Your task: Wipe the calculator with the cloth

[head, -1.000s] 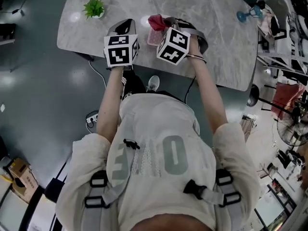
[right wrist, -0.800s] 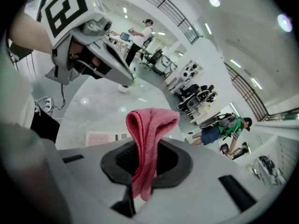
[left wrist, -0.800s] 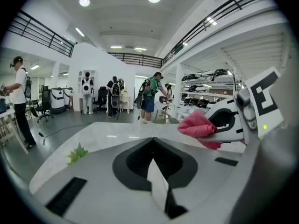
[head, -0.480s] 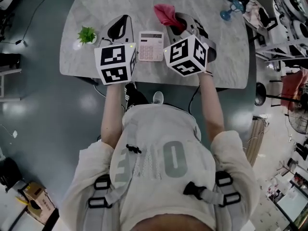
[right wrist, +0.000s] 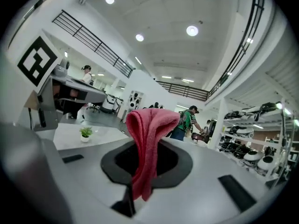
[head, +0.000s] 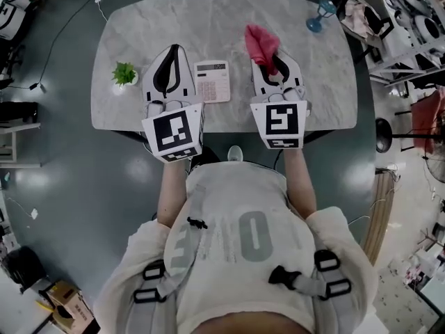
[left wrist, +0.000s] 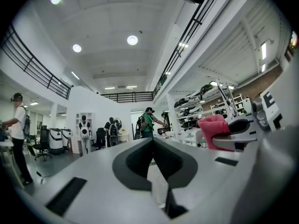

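The white calculator (head: pixel 212 81) lies flat on the marble table (head: pixel 208 19), near its front edge. My two grippers are held above the table, one on each side of the calculator. The left gripper (head: pixel 172 49) is shut with nothing between its jaws (left wrist: pixel 153 142). My right gripper (head: pixel 268 60) is shut on the pink cloth (head: pixel 261 44). In the right gripper view the cloth (right wrist: pixel 147 143) stands up from the closed jaws and droops over them. From the left gripper view the cloth (left wrist: pixel 212 132) shows off to the right.
A small potted plant (head: pixel 124 74) stands at the table's left end (right wrist: pixel 85 133). A blue glass object (head: pixel 318 16) sits at the far right corner. Several people stand in the hall beyond (left wrist: pixel 148 122). Dark floor surrounds the table.
Both grippers have risen and swung out level, away from the table top. The cloth went up with the right gripper, and the calculator now shows fully between them.
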{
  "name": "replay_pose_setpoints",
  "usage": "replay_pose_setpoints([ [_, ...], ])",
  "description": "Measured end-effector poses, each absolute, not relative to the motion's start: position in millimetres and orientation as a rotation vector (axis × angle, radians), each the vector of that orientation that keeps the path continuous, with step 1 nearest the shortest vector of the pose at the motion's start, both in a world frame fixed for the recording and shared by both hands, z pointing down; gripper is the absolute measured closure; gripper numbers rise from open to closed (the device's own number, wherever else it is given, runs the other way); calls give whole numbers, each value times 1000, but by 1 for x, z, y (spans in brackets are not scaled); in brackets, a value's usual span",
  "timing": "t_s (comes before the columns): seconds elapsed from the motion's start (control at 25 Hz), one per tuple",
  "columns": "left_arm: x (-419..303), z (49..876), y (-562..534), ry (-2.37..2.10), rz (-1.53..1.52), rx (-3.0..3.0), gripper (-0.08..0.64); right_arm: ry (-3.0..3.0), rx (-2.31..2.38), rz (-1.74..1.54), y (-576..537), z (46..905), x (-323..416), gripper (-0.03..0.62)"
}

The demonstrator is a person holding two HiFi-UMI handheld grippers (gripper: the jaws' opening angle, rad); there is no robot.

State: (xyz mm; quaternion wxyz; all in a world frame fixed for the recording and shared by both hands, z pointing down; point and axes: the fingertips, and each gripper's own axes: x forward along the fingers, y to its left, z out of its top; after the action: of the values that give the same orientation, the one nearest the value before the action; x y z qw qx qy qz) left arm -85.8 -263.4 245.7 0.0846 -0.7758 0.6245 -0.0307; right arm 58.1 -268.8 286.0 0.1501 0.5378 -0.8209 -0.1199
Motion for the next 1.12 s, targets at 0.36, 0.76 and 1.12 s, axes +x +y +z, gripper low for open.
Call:
replay_pose_setpoints([
  [0.36, -83, 253, -247, 1865, -67, -2314, 540, -2432, 1690, -181, -239, 305, 80, 537],
  [0.76, -79, 256, -243, 1871, -70, -2329, 540, -2462, 1710, -102, -235, 309, 85, 537],
  [1.12, -88, 260, -242, 1902, -52, -2333, 540, -2495, 1649, -93, -235, 315, 69, 537],
])
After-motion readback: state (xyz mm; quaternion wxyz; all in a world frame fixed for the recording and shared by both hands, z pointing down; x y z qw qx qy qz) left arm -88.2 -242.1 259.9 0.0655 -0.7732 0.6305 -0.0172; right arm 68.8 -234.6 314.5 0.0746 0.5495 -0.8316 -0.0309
